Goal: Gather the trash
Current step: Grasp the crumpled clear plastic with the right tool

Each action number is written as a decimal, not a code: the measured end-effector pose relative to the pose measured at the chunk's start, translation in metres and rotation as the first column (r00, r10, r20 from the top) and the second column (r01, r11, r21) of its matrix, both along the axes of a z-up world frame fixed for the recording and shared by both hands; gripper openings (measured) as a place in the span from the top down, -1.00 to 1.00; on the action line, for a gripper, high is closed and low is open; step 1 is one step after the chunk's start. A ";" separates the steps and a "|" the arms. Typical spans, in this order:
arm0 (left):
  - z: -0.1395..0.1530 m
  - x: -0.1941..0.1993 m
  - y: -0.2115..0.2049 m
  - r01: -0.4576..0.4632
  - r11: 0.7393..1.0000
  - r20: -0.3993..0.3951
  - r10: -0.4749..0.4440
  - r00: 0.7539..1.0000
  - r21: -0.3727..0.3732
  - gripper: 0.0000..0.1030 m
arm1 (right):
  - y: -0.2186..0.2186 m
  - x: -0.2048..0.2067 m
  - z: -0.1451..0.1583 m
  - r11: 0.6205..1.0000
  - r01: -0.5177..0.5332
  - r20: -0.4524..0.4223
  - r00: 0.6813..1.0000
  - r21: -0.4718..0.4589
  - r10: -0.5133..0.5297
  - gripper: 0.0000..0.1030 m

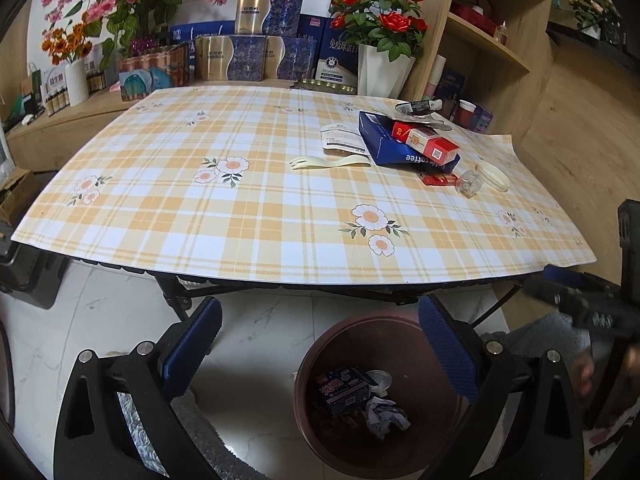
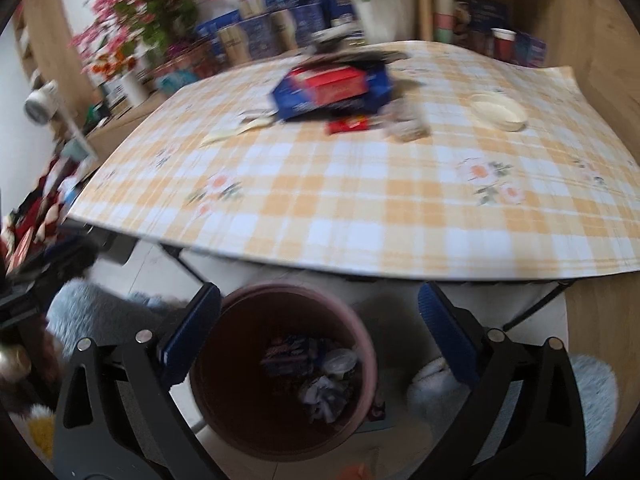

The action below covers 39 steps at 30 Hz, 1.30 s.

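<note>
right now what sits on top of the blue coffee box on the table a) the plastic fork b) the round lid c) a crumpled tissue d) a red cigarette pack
d: the red cigarette pack lies on top of the blue coffee box, while the plastic fork and round lid rest on the tablecloth beside it.

Table [image 1: 248,216] is wearing an orange-and-white plaid cloth w/ white flowers, orange centres. Blue coffee box [image 1: 394,148] is showing white lettering; red-and-white carton [image 1: 426,142] is lying on it. Small red wrapper [image 1: 438,179] is sitting beside them, plus a cream fork [image 1: 328,162] and cream lid [image 1: 494,174]. Bin [image 1: 348,452] is looking reddish-brown, w/ a dark blue printed box [image 1: 346,390] and grey-white crumpled paper [image 1: 386,416] inside. Fingers [image 1: 450,350] are showing textured blue pads on black frames. Floor [image 1: 100,320] is showing white marble w/ grey veins.
</note>
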<state>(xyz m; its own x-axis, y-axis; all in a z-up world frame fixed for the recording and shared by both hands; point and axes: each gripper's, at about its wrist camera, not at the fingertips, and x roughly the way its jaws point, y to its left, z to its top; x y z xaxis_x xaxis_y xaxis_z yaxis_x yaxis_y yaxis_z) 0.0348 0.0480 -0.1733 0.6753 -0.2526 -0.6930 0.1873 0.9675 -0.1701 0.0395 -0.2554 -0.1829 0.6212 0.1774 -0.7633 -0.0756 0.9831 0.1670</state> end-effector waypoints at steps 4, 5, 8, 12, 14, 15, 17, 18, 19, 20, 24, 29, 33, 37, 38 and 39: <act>0.002 0.010 0.004 -0.007 0.999 -0.004 0.006 1.000 -0.033 -0.87 | -0.024 0.021 0.007 0.998 0.052 0.032 0.998 -0.040 -0.050 -0.89; 0.003 0.014 0.005 -0.007 0.999 -0.002 0.007 1.000 -0.036 -0.87 | -0.029 0.026 0.008 0.998 0.049 0.034 0.998 -0.038 -0.048 -0.89; 0.008 0.027 0.005 -0.005 0.999 0.008 0.006 1.000 -0.034 -0.87 | -0.042 0.040 0.012 0.998 0.051 0.056 0.997 -0.046 -0.048 -0.89; 0.018 0.048 0.004 0.006 0.999 0.020 -0.005 1.000 -0.049 -0.87 | -0.054 0.063 0.015 0.998 0.050 0.057 0.997 -0.048 -0.047 -0.89; 0.023 0.060 0.002 0.010 0.998 0.026 -0.008 1.000 -0.061 -0.87 | -0.053 0.075 0.014 0.998 0.006 0.031 1.000 -0.066 -0.004 -0.89; 0.025 0.063 0.001 0.010 0.998 0.027 -0.009 1.000 -0.065 -0.87 | -0.051 0.080 0.013 0.995 0.000 0.026 1.000 -0.099 0.002 -0.89; 0.028 0.074 -0.002 0.012 0.998 0.026 -0.010 1.000 -0.066 -0.87 | -0.048 0.089 0.011 0.989 -0.001 0.028 1.000 -0.151 0.005 -0.89; 0.028 0.077 -0.003 0.013 0.998 0.025 -0.011 1.000 -0.064 -0.87 | -0.048 0.096 0.011 0.986 -0.003 0.035 0.999 -0.168 0.009 -0.89; 0.029 0.081 -0.004 0.014 0.998 0.024 -0.013 1.000 -0.062 -0.87 | -0.049 0.100 0.010 0.985 -0.005 0.037 0.999 -0.172 0.011 -0.89; 0.029 0.084 -0.005 0.016 0.998 0.024 -0.015 1.000 -0.060 -0.87 | -0.049 0.105 0.010 0.985 -0.008 0.037 0.999 -0.173 0.014 -0.89; 0.023 0.097 -0.010 0.027 0.998 0.004 -0.027 1.000 -0.052 -0.87 | -0.050 0.127 0.006 0.984 -0.033 0.024 0.999 -0.175 0.038 -0.88; 0.012 0.108 -0.011 0.021 0.998 -0.035 -0.023 0.999 -0.060 -0.87 | -0.040 0.154 0.002 0.974 -0.092 0.015 0.995 -0.205 0.097 -0.73; 0.005 0.118 -0.010 0.007 0.998 -0.057 -0.010 0.998 -0.058 -0.87 | -0.028 0.175 -0.004 0.950 -0.157 -0.011 0.987 -0.268 0.160 -0.52; 0.003 0.126 -0.012 0.003 0.998 -0.064 -0.006 0.998 -0.056 -0.87 | -0.025 0.187 -0.018 0.942 -0.218 -0.065 0.976 -0.255 0.209 -0.01; 0.003 0.128 -0.012 0.005 0.999 -0.064 -0.009 0.998 -0.054 -0.87 | -0.026 0.187 -0.020 0.942 -0.219 -0.063 0.976 -0.252 0.210 0.07; 0.003 0.130 -0.013 0.007 0.999 -0.064 -0.010 0.998 -0.052 -0.87 | -0.027 0.185 -0.019 0.946 -0.215 -0.043 0.977 -0.243 0.211 0.08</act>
<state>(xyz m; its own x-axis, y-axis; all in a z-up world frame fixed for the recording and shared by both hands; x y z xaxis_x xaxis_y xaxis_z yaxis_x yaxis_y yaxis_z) 0.1646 0.0349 -0.1700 0.6277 -0.2949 -0.7205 0.1826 0.9554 -0.2319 0.2245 -0.2823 -0.2017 0.5769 0.1105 -0.8093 -0.2866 0.9552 -0.0739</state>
